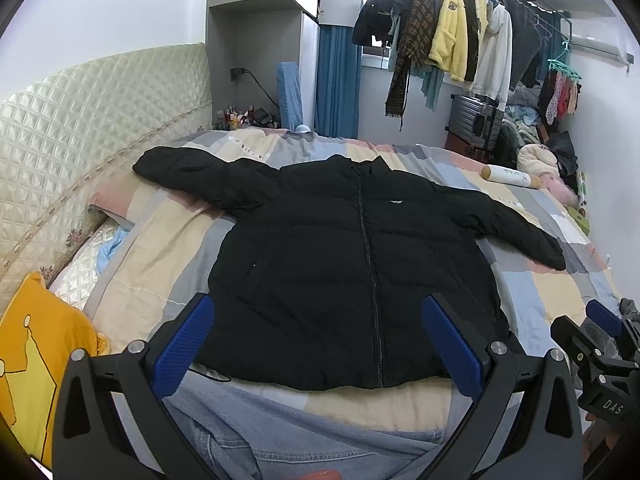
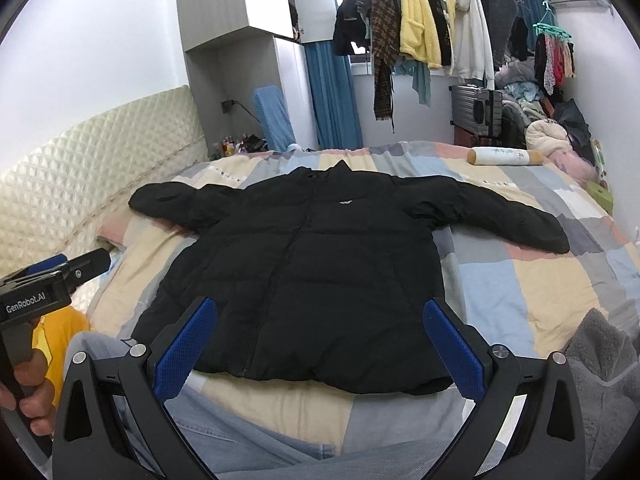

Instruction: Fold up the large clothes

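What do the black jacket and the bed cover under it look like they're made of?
Black jacket: probably a matte synthetic shell over padding, judging by the puffy horizontal quilted bands; zip down the front. Bed cover: looks like soft woven cotton, matte, printed in pastel patches, lightly wrinkled. Neither fibre can be confirmed from here.

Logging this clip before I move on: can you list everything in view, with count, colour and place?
Puffer jacket: one, black, spread flat on bed, zipped, sleeves out.
Patchwork quilt: one, pastel, covering bed.
Quilted headboard: one, cream, left.
Cushion: one, yellow, near left.
Cylindrical bolster: one, white, far right on bed.
Hanging clothes: several, mixed colours, on rail.
Suitcase: one, grey, by wall.
Curtain: one, blue, beside the window.
Left gripper: jaws open, above hem.
Right gripper: jaws open, above hem.
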Available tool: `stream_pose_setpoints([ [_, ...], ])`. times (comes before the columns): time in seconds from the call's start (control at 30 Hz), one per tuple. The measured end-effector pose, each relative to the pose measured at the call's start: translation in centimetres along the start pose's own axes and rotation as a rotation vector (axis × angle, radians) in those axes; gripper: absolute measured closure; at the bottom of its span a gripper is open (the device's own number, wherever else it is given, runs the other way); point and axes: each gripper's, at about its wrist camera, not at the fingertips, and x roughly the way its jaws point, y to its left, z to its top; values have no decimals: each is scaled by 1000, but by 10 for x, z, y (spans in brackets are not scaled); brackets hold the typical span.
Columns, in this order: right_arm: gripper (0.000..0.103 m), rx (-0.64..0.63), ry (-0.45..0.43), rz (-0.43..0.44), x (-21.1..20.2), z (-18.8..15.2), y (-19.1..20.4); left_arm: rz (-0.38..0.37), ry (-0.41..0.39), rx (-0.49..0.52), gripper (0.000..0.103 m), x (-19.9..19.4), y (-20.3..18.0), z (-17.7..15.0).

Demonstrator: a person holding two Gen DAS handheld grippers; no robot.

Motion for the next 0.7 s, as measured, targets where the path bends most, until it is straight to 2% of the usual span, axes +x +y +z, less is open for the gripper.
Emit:
stream_pose_setpoints([
  [0.37, 0, 14, 19, -11, 3, 2, -4, -18, 0, 3, 0, -3, 1, 1],
  [0.7, 0, 22, 7, -28, 9, 11, -12, -38, 4, 5, 0, 13, -10, 16],
])
